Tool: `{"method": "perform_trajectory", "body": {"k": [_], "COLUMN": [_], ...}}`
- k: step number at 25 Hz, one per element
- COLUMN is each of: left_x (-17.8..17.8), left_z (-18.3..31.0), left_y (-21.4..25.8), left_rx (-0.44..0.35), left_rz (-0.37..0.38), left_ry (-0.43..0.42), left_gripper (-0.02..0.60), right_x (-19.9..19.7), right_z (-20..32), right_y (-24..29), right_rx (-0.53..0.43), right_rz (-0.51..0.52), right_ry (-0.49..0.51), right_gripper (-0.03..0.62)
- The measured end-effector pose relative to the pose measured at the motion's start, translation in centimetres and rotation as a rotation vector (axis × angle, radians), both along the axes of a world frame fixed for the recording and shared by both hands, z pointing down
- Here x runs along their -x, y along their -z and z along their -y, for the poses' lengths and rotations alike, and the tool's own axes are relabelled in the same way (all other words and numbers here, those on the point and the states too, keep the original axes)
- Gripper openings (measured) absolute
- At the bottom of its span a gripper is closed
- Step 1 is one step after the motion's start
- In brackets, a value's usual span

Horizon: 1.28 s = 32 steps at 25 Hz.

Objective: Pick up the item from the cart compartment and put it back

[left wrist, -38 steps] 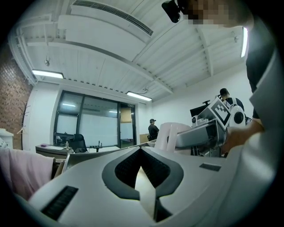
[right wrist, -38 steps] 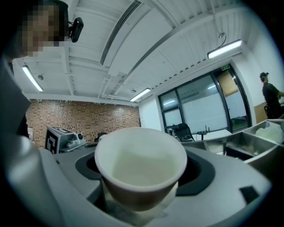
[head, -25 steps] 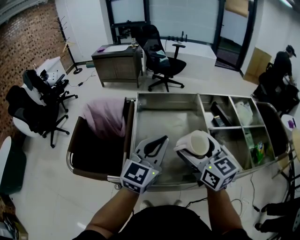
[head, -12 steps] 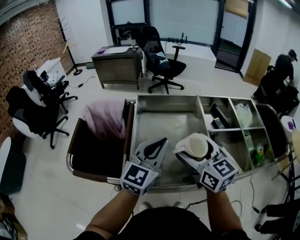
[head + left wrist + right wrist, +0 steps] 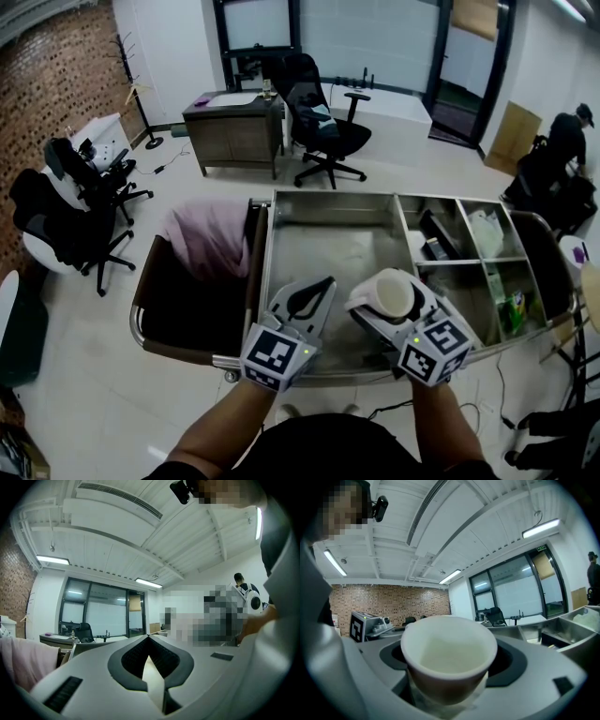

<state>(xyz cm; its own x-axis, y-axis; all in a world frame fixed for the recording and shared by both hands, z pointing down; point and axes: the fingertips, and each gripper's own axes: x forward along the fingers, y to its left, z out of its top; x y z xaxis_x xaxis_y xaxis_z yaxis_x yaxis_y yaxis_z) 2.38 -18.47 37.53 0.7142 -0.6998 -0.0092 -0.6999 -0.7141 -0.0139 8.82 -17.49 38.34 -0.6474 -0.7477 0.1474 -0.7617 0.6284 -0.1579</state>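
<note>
**Barely anything moves: cup held still over the cart**

Only the person (image 5: 565, 141) at the far right of the room has shifted a little since the earlier frames; both hands stay where they were. The steel cart (image 5: 328, 193) has not budged. Its large compartment (image 5: 319, 246) lies below the grippers, and the smaller ones at the right hold a few packets. The right gripper (image 5: 391, 298) keeps its fingers spread wide around a white cup (image 5: 449, 653), gripping it mouth up above the near part of the large compartment. The left gripper (image 5: 306, 298) hangs just beside it, fingers closed tip to tip on nothing. The lift therefore looks done and the put-back not yet begun. Which compartment the cup came from, I cannot tell.
</note>
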Motion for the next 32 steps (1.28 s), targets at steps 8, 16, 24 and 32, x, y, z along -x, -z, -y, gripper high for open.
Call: {"method": "perform_trajectory", "body": {"k": [8, 16, 24, 32], "left_x": [-0.1, 0.1, -0.3, -0.2], "left_z": [0.1, 0.1, 0.2, 0.1], "left_y": [-0.2, -0.1, -0.6, -0.4], "left_rx": [0.008, 0.010, 0.021, 0.014], "left_rz": [0.007, 0.002, 0.021, 0.008], "left_ry": [0.000, 0.013, -0.003, -0.005], "left_gripper": [0.000, 0.000, 0.000, 0.000], "right_x": [-0.1, 0.7, 1.7, 3.1], "right_z": [1.1, 4.9, 11.4, 18.5], "right_y": [0.4, 2.0, 2.7, -3.5], "right_rx": [0.000, -0.008, 0.006, 0.108], "right_rz": [-0.030, -0.120, -0.182, -0.254], "right_ry": [-0.006, 0.002, -0.033, -0.062], "right_gripper": [0.476, 0.476, 0.476, 0.476]}}
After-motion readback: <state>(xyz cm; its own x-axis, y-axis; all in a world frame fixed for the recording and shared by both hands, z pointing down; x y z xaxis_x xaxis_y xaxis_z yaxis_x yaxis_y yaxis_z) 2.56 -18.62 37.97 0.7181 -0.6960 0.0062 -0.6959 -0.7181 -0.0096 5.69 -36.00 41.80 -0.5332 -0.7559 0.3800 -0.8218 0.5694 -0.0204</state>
